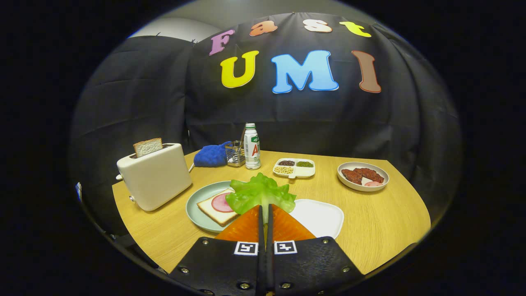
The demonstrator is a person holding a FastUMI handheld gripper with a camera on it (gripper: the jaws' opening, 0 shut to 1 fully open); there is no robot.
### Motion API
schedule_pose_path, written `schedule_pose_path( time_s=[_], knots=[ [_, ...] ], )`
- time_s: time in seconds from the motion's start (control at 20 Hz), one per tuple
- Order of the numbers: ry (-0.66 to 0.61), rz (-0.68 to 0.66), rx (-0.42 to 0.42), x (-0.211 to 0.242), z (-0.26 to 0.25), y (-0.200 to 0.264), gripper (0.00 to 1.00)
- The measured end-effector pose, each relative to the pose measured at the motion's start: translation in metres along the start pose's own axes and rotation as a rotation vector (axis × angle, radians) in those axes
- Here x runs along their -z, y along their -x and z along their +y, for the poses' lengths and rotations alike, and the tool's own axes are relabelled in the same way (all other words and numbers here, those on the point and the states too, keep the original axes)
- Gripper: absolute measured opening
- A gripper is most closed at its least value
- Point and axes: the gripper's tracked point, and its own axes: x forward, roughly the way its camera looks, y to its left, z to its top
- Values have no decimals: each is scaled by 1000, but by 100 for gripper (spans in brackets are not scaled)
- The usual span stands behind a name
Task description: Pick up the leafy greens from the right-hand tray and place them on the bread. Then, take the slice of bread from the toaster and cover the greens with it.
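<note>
My gripper is shut on a frilly green lettuce leaf, which stands up just ahead of the fingertips, lifted above the table. To its left, a pale green plate holds a slice of bread topped with a round pink slice of ham. The white tray lies just right of the fingers. Further left stands a cream toaster with a toast slice sticking out of its slot.
At the back of the wooden table are a blue oven mitt, a small glass, a bottle and a divided dish of seeds. A bowl of red meat pieces sits at the right.
</note>
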Motion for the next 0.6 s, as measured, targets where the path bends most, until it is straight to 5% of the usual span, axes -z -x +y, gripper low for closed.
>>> schedule_pose_path(
  time_s=[0.6],
  knots=[
    [-44, 68, -111, 20, 64, -53, 0]
  ],
)
